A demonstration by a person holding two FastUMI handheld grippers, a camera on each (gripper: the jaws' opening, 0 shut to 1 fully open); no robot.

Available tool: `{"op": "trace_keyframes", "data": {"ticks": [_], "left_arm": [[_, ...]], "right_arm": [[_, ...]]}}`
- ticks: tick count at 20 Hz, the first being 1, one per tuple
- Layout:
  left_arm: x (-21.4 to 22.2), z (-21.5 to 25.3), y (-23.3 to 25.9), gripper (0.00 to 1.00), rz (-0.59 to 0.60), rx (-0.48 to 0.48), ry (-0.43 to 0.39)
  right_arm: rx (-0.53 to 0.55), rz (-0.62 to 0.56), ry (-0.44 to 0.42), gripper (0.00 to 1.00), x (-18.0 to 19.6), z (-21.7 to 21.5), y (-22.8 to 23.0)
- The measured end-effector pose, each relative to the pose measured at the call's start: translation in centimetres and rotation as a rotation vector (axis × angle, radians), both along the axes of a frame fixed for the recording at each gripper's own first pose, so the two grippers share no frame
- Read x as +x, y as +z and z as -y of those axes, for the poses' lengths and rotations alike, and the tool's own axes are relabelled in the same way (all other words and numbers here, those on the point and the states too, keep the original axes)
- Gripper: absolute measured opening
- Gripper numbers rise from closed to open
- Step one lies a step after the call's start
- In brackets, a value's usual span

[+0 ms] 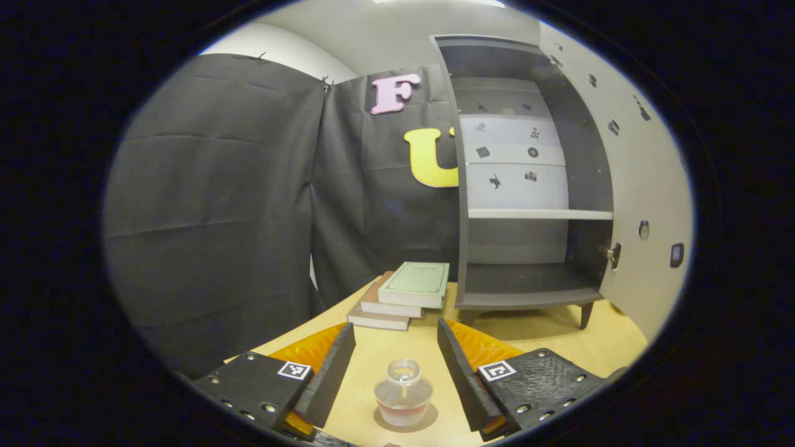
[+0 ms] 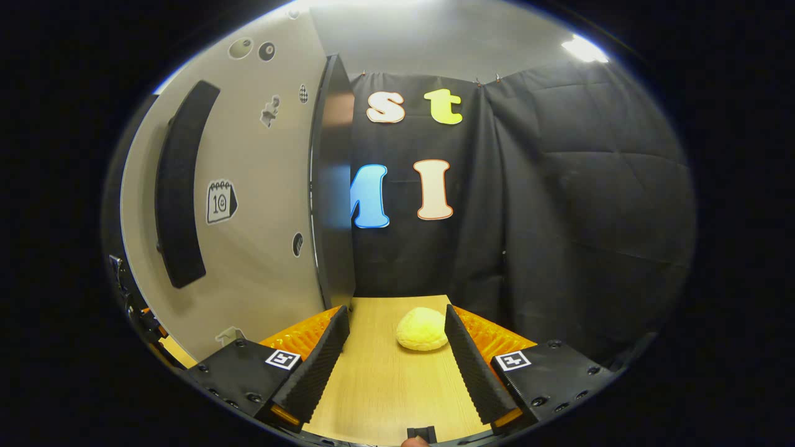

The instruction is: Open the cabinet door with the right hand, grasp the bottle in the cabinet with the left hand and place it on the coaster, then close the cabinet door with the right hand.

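Observation:
A small clear bottle [image 1: 404, 394] stands upright on a round coaster [image 1: 430, 423] on the wooden table, in the left gripper view. My left gripper [image 1: 395, 335] is open; the bottle sits low between its fingers with gaps on both sides. Behind it the grey cabinet [image 1: 528, 186] stands with bare shelves, its door [image 1: 646, 186] swung out to the right. In the right gripper view my right gripper [image 2: 396, 316] is open and holds nothing. It is just right of the open door [image 2: 261, 205], whose dark curved handle [image 2: 180, 186] shows at the left.
A stack of books [image 1: 407, 295] lies left of the cabinet's foot. A yellow bun-like object [image 2: 422, 329] rests on the table [image 2: 385, 385] near my right fingertips. Black cloth walls close the booth behind and at the sides.

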State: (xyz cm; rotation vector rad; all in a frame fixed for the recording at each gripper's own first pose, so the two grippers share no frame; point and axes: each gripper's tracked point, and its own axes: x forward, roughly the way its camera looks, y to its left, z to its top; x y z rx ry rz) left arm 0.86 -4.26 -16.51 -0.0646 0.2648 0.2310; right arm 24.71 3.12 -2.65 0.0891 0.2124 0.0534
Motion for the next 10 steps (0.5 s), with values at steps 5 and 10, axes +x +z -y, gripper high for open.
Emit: {"op": "trace_keyframes", "data": {"ticks": [5,10], "left_arm": [[-0.4,0.2,6.2,0.8,0.042,0.072,-0.025],[-0.3,1.1,8.6,0.8,0.069,0.07,-0.077]], "right_arm": [[0.086,0.013,0.028,0.99,0.6,-0.1,1.3],[0.08,0.025,0.059,0.93,0.7,-1.7,2.6]]}}
